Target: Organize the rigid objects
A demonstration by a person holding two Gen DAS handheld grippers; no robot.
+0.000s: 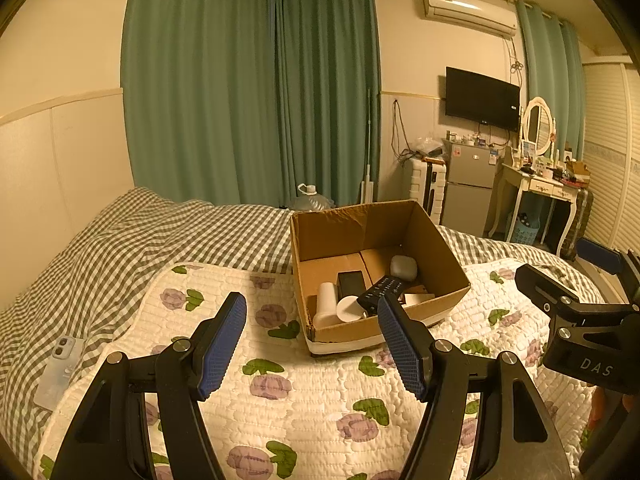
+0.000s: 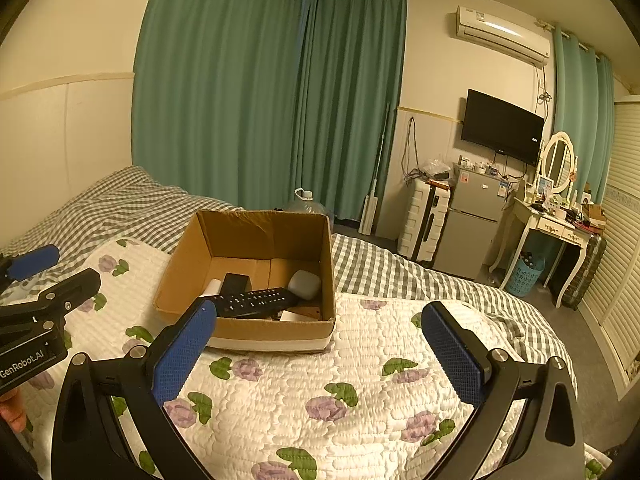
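Note:
An open cardboard box stands on the flowered quilt. Inside lie a black remote, a grey earbud case, a small black box, a white cylinder and a white cup. My left gripper is open and empty, held above the quilt in front of the box. My right gripper is open and empty, in front of the box too; it shows at the right of the left wrist view.
A phone in a clear case lies on the checked sheet at the left. Beyond the bed stand a water jug, a white suitcase, a small fridge and a dressing table. Green curtains hang behind.

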